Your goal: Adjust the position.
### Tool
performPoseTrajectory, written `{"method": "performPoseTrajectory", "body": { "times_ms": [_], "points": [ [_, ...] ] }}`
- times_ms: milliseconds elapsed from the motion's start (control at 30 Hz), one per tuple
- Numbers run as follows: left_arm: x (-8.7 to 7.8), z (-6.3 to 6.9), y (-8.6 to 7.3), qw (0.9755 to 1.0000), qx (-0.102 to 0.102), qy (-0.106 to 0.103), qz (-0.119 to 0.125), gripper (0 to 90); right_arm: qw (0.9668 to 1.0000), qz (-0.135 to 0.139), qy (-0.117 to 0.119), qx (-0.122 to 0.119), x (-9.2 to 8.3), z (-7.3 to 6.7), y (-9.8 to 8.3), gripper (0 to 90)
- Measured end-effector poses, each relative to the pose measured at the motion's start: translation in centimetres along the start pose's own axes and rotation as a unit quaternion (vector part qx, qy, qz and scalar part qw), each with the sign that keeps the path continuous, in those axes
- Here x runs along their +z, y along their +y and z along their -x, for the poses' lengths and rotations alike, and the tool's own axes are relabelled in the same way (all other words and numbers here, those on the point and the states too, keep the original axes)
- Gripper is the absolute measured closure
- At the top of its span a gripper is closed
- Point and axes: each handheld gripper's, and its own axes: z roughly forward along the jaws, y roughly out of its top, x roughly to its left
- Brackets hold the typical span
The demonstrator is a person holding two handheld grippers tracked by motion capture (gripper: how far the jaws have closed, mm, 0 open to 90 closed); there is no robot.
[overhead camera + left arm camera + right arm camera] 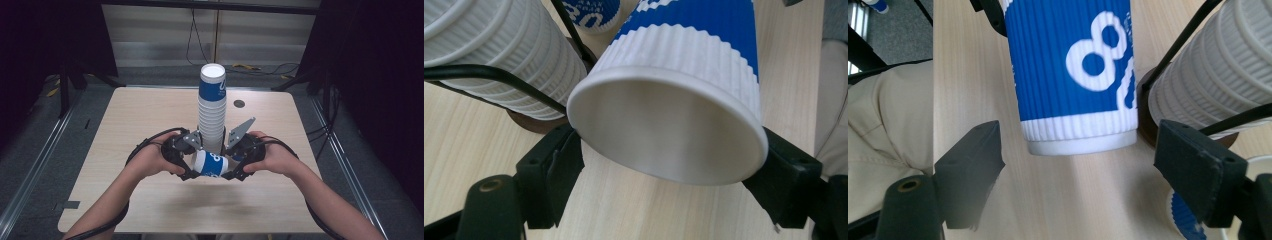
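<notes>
My left gripper [669, 180] clasped the cup [684, 100] by its rim. My right gripper [1078, 180] stood released, clear of its base.

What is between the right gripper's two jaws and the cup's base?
Only bare table, seen in the right gripper view: the open right gripper stands apart from the cup.

A pale wood table [150, 120] with rounded corners sits on a grey floor [80, 125]. Near the tabletop's far right corner there's a small round dark hole [239, 104]. Behind it, a light panelled wall [160, 35] catches the light, cables [260, 67] trailing at its foot. Black curtains [380, 75] close in on both sides.
</notes>
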Motion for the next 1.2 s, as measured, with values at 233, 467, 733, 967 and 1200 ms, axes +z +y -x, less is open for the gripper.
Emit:
{"method": "performPoseTrajectory", "body": {
  "times_ms": [233, 467, 733, 967, 1200],
  "points": [
    [-0.1, 0.3, 0.7, 0.9998, 0.010, 0.002, -0.015, 21.2, 0.9999, -0.010, 0.005, 0.000, 1.0, 0.0, 0.2, 18.9],
    [0.3, 0.3, 0.8, 0.9996, 0.018, 0.000, -0.023, 21.1, 0.9999, -0.009, 0.010, 0.004, 1.3, 0.0, 0.4, 19.3],
    [0.6, 0.5, 1.3, 0.9994, 0.025, 0.000, -0.023, 21.0, 0.9995, -0.018, 0.021, 0.011, 1.8, 0.0, 0.7, 19.4],
    [0.8, 0.6, 1.4, 0.9987, 0.044, 0.000, -0.026, 20.9, 0.9993, -0.020, 0.022, 0.024, 2.0, 0.0, 0.8, 19.9],
    [1.2, 0.7, 1.4, 0.9990, 0.039, 0.000, -0.023, 20.8, 0.9990, -0.020, 0.023, 0.033, 2.0, -0.1, 1.1, 19.8]
  ]
}}
